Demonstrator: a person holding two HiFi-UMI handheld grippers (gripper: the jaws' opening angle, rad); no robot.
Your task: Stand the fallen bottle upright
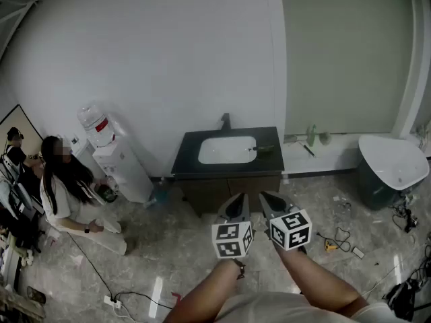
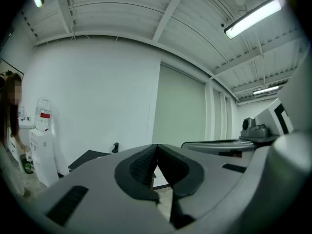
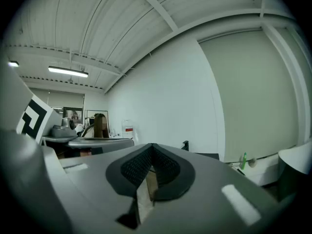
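A dark bottle (image 1: 264,149) lies on its side on the black countertop (image 1: 192,155), just right of the white basin (image 1: 227,149). Both grippers hover level above the floor in front of the cabinet, well short of the bottle. In the head view my left gripper (image 1: 236,200) and right gripper (image 1: 269,198) sit side by side, each behind its marker cube. Seen from its own camera, the left gripper (image 2: 156,146) has its jaws together with nothing between them. The right gripper (image 3: 152,146) is likewise shut and empty. Neither gripper view shows the bottle.
A black faucet (image 1: 225,120) stands behind the basin. A green bottle (image 1: 311,134) stands on the white ledge to the right. A white tub (image 1: 394,161) sits at far right. A person (image 1: 64,190) crouches by the water dispenser (image 1: 116,163) at left. Cables and a power strip (image 1: 112,302) lie on the floor.
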